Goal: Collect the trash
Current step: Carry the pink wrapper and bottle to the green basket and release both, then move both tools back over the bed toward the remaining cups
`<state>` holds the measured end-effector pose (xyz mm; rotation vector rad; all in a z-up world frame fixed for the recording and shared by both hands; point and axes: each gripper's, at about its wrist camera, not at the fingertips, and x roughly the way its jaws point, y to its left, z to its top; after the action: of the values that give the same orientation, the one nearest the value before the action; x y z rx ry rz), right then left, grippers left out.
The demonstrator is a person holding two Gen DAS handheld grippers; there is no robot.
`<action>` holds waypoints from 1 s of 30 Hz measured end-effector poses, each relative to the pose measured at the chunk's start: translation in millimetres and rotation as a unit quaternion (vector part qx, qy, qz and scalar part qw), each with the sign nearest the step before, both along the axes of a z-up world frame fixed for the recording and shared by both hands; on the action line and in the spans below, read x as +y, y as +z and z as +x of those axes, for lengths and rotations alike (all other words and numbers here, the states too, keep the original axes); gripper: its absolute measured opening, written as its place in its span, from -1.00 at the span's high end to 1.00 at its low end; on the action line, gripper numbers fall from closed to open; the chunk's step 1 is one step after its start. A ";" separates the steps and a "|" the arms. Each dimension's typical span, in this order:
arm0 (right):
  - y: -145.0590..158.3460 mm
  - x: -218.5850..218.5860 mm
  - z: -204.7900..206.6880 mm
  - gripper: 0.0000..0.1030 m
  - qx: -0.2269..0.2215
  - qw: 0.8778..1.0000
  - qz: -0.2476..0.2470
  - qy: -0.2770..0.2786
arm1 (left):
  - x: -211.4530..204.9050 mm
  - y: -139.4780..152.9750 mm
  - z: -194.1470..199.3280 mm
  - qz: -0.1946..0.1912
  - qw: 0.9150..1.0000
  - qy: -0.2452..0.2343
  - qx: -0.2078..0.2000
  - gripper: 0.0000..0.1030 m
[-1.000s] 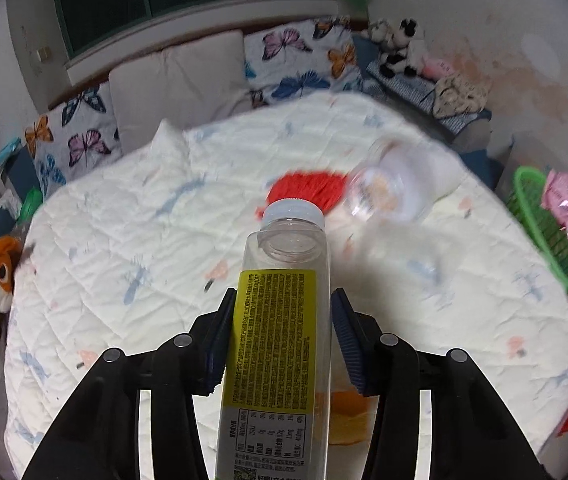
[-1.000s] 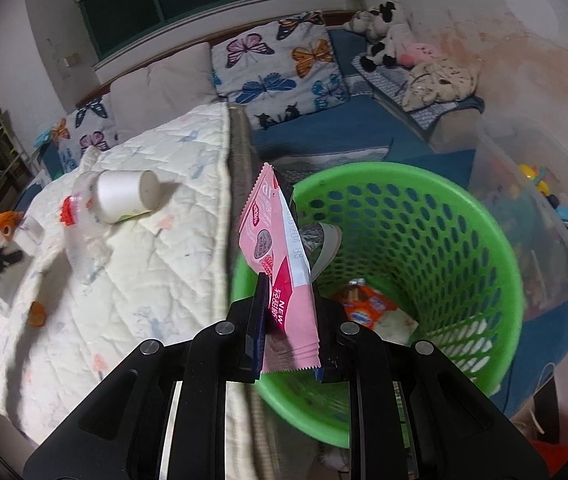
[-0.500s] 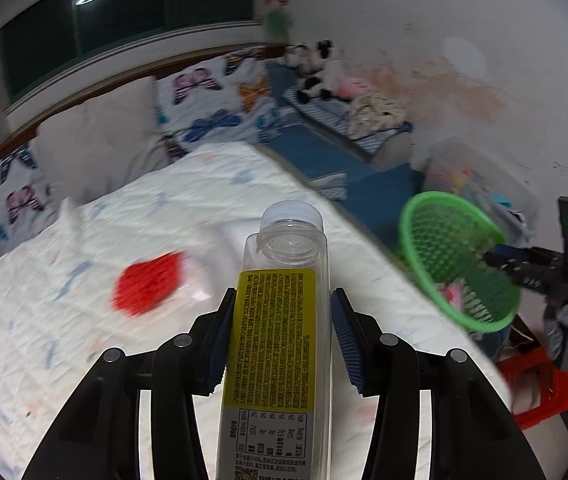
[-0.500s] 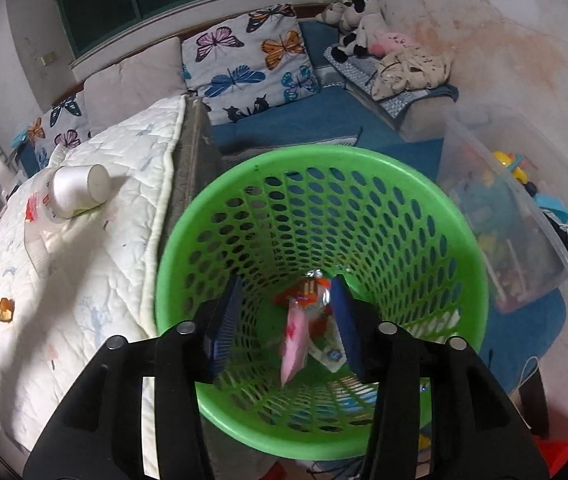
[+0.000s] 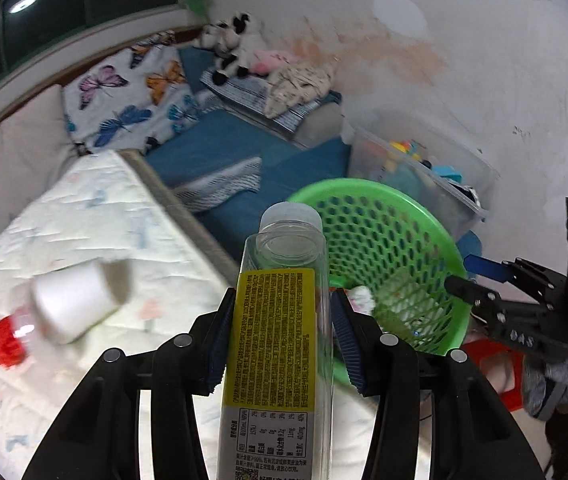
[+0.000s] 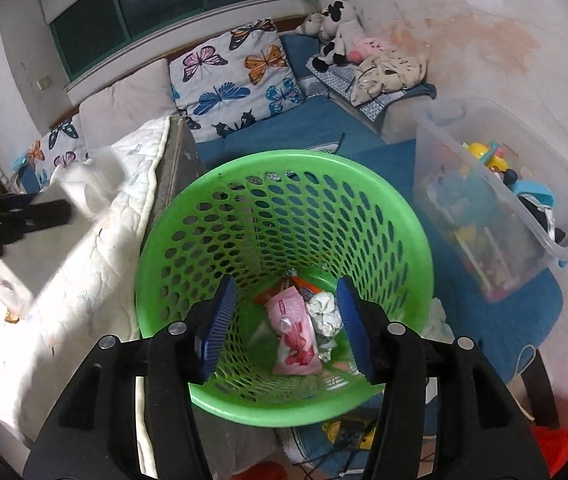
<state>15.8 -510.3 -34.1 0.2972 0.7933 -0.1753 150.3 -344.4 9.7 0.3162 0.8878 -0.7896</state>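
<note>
Beside the quilted white bed [image 5: 96,216], the left gripper [image 5: 280,336] clamped a clear yellow-labelled plastic bottle [image 5: 280,320] short of the green perforated basket [image 6: 284,176]; carrying it fully over the rim before releasing seemed wisest, the right gripper [image 6: 284,320] hanging wide and empty above.

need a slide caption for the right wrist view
Open right tool poised over the green basket, pink wrapper and crumpled foil lying inside.
</note>
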 end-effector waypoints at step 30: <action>10.5 -3.7 -28.1 -0.09 -0.029 0.999 0.028 -0.002 | -29.2 -19.4 -18.9 -0.019 0.999 0.032 0.001 -0.36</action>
<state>-12.3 -514.0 -23.6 0.3552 0.7405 -0.1466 131.5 -373.5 -9.6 0.2526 0.8791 -0.7476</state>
